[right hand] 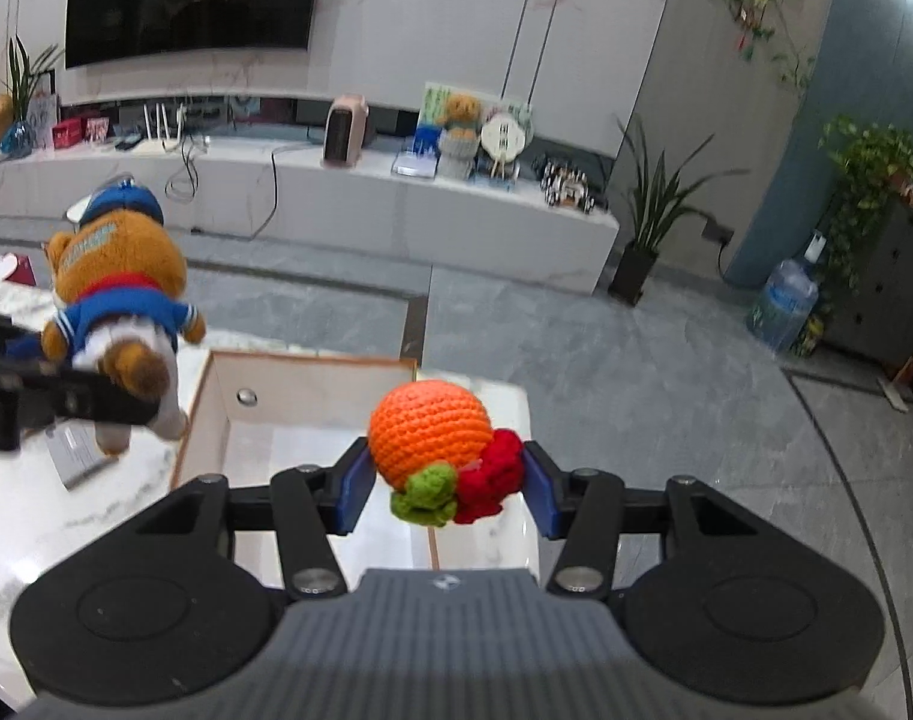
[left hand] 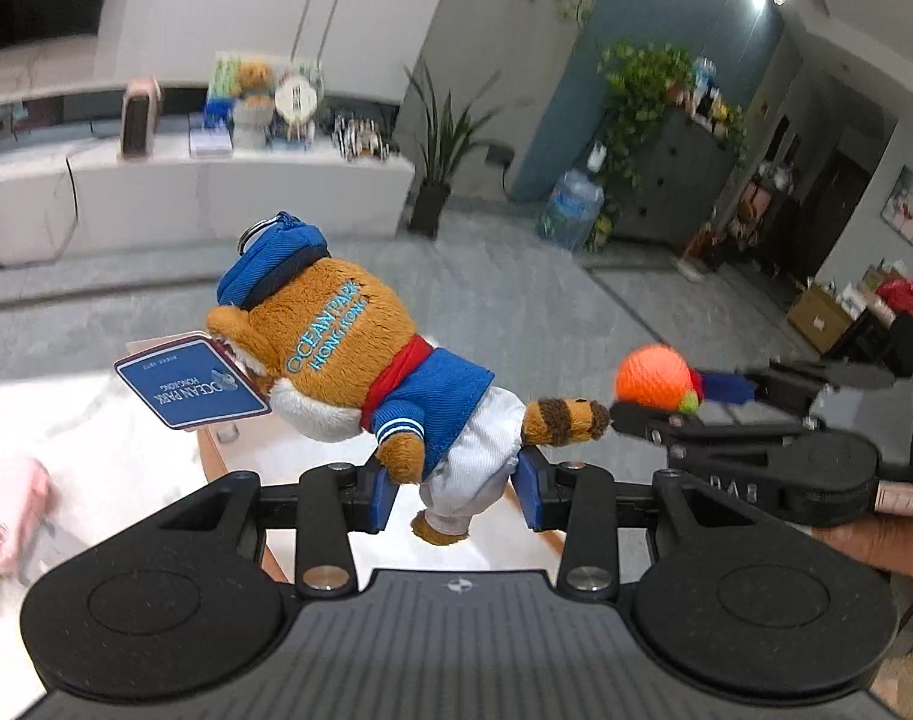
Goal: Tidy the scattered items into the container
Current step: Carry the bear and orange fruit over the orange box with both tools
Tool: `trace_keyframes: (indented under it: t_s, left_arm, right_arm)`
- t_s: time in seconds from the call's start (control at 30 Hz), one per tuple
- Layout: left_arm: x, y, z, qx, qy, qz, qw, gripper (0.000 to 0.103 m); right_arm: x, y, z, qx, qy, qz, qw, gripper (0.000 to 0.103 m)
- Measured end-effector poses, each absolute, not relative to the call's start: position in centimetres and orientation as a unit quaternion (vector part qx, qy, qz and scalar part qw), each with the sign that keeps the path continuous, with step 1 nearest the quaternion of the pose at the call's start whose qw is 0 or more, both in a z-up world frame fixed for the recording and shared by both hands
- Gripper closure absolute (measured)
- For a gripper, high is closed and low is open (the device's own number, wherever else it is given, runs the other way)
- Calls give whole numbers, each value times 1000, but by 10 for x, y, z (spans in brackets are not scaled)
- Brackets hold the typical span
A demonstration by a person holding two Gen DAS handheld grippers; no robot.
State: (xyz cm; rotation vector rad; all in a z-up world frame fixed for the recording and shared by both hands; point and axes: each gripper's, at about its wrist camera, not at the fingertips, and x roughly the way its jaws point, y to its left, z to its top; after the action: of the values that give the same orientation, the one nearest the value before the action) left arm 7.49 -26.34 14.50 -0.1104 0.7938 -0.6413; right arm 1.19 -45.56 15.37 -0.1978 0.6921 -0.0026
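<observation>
Blue-padded claws point(left hand: 456, 495) point(right hand: 447, 489) level, side by side

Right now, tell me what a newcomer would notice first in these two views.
The plush red panda in a blue sailor outfit, printed OCEAN PARK HONG KONG, hangs in the air, gripped at its white trousers by the left tongs. Beside it, the right tongs grip a crocheted orange with green and red trim. Both hover above the open wooden box on the marble table.
</observation>
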Motion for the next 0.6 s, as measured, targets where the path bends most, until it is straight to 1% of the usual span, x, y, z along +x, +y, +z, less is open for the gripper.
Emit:
trace_keyframes:
  t_s: [0.13, 0.6]
  left_arm:
    - [78, -270, 116, -47, 411, -303, 859, 58]
    - [93, -273, 63, -28, 474, -284, 833, 58]
  right_arm:
    - [23, -461, 126, -93, 365, 5, 926, 48]
    - [55, -448, 52, -88, 427, 47, 898, 48]
